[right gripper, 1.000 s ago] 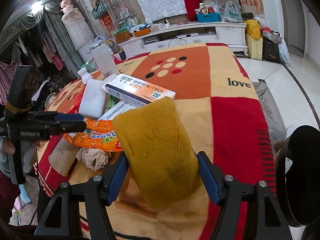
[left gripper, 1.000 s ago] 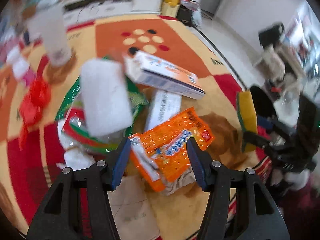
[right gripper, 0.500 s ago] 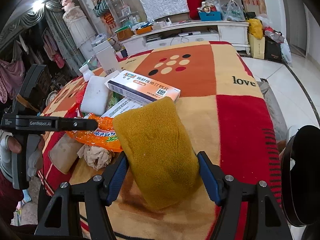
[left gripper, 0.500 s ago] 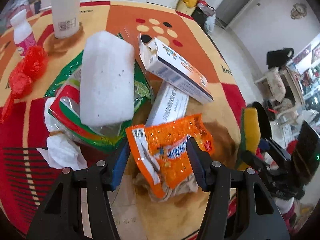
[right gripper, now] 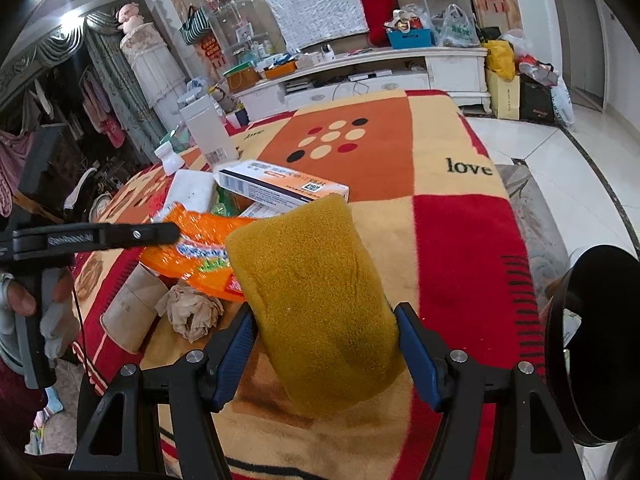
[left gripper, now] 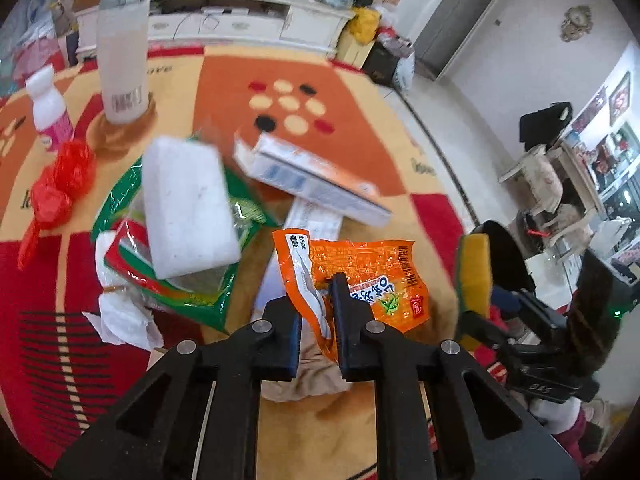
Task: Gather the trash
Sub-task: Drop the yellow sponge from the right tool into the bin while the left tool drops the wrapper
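The left gripper (left gripper: pixel 316 300) pinches the orange snack wrapper (left gripper: pixel 360 276), lifted over a crumpled brown tissue (right gripper: pixel 192 312) near the table's (right gripper: pixel 460 240) near edge. The right gripper (right gripper: pixel 324 340) clamps a yellow sponge (right gripper: pixel 316 300). Beyond lie a white foam block (left gripper: pixel 184 208), medicine boxes (left gripper: pixel 312 176), and toward the far edge a white bottle (left gripper: pixel 120 60).
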### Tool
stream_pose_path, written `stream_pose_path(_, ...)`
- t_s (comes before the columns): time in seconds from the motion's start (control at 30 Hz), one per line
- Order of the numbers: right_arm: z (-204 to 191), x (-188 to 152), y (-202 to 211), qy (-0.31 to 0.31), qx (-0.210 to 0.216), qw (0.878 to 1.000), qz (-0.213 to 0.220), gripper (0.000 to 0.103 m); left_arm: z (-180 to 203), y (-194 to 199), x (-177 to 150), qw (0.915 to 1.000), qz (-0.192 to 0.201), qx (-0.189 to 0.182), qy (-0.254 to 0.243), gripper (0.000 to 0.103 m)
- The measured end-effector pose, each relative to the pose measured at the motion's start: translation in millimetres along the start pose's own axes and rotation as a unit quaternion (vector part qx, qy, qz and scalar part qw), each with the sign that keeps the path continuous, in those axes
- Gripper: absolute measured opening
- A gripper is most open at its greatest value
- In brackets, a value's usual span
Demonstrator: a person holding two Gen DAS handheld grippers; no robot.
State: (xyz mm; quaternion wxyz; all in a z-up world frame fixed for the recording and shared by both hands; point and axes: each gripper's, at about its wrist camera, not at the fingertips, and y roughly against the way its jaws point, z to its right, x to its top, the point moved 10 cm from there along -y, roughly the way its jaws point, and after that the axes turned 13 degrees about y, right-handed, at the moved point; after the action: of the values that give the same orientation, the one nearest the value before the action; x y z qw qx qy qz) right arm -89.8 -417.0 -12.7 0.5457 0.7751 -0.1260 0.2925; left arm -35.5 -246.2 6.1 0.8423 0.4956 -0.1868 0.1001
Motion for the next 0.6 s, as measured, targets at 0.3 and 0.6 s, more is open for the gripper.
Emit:
stream_pose_path(0.3,23.6,-3.3,21.6,-0.008,-0.038,0.999,0.003,0.067,45.1,0.1,0.7,0.9992,0.027,-0.009,-0.028,0.012)
stream_pose_path(0.6,67.3,-17.5,46.8,-0.038,-0.076,0.996,0.004,0.067,85.0,-18.7,-8.4,0.9984,0.027,-0.017,-0.048,0.012)
